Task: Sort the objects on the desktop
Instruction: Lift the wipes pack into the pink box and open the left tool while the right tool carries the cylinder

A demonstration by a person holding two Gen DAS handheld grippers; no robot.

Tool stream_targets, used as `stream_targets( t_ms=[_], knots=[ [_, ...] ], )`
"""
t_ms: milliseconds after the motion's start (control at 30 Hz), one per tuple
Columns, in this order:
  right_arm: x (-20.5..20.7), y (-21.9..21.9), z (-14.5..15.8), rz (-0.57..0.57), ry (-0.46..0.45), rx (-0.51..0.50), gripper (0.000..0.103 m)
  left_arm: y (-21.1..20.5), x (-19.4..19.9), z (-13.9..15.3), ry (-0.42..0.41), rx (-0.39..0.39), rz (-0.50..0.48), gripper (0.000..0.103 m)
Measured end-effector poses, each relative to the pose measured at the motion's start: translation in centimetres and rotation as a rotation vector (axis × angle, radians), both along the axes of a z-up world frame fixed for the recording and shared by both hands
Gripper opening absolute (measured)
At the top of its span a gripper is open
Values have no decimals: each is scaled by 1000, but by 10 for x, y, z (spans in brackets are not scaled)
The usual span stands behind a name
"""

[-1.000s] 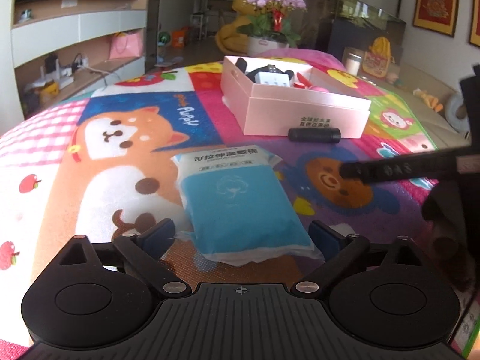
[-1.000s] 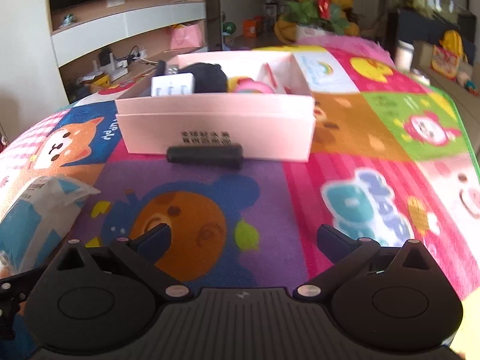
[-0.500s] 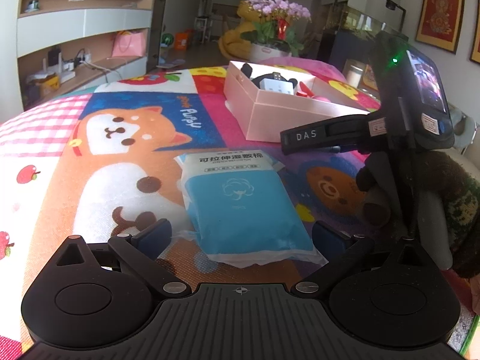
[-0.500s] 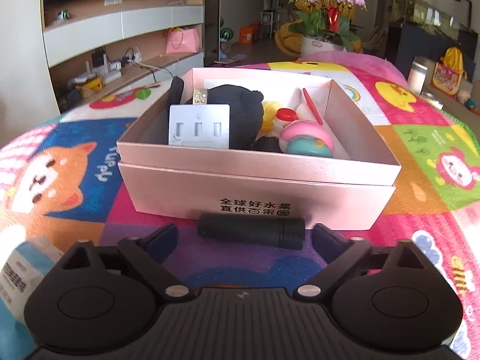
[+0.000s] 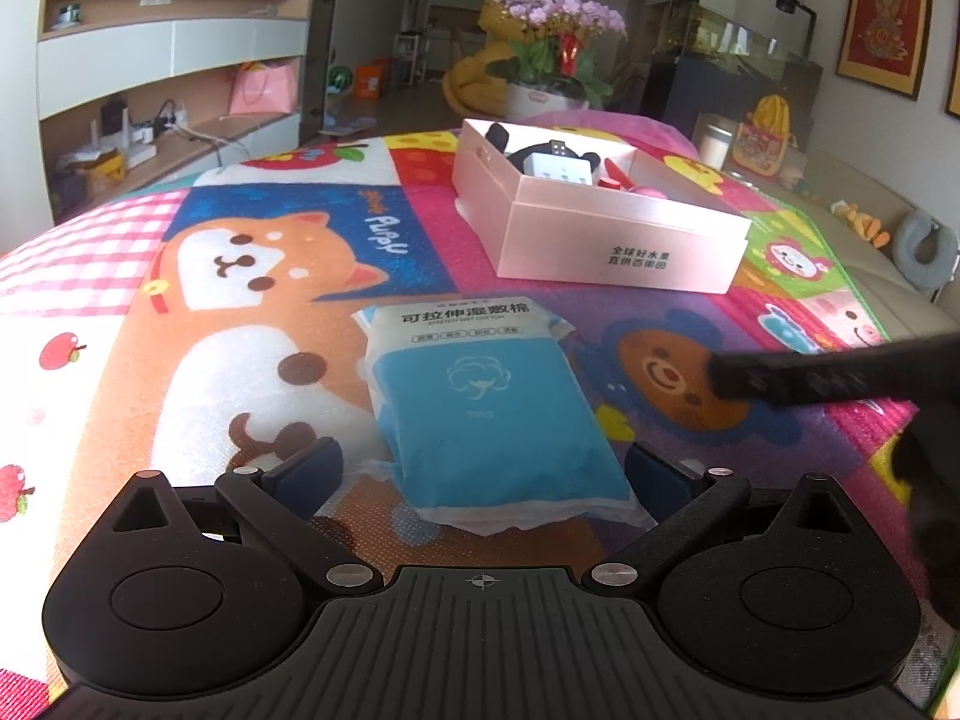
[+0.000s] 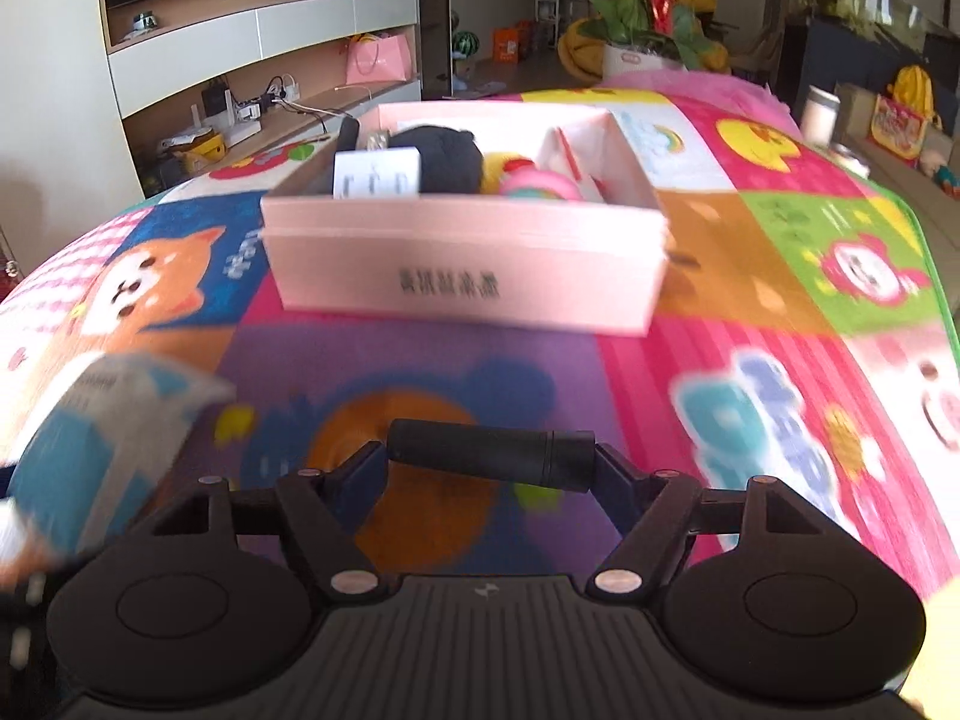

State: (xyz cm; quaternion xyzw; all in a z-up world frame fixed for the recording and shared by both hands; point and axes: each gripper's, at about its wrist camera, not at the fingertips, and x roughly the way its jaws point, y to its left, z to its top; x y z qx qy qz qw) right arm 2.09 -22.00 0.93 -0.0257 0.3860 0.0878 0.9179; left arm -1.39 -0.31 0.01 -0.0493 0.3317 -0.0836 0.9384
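**A:** My right gripper [image 6: 489, 459]: fingers closing end-on against a black cylinder [image 6: 489, 455], pads touching both ends, the thing crosswise and lifted off the mat. My left gripper [image 5: 480, 471]: fingers spread wide either side of the near end of a blue-and-white cotton pack [image 5: 489, 405], not touching it. The pack lies flat.

**B:** Surface? Room?

**A:** A cartoon play mat [image 5: 252, 276] — shiba dog, bear face, apples, coloured squares. A pink box [image 5: 600, 222] sits open on it beyond the pack, holding a white plug block [image 5: 555, 165], something black, something pink. Behind: potted purple flowers [image 5: 558, 6], wall shelving [image 5: 174, 54] with a pink bag, framed red pictures at right.

**B:** Any writing?

**A:** Mat reads "PUPPY". Pack: Chinese characters over "STRETCH WET COTTON", roughly legible. The box front has two lines of Chinese print, blurred in the right view.
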Motion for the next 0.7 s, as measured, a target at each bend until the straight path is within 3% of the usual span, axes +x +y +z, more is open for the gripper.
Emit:
stream_targets(
  t_ms=[233, 467, 500, 567, 700],
  knots=[
    [-38, -19, -3, -34, -30, -3, 74, -7, 8, 6, 1, 37, 33, 103],
    [-47, -16, -6, -25, -69, -25, 74, -20, 20, 16, -26, 142, 21, 101],
    [-48, -16, -6, -20, -71, -22, 74, -20, 21, 15, -19, 143, 22, 99],
    [-50, -17, -6, -14, -71, -10, 74, -20, 22, 12, 4, 149, 22, 82],
    [-52, -19, -6, -13, -72, 0, 74, -20, 20, 7, 38, 146, 26, 74]
  ],
)
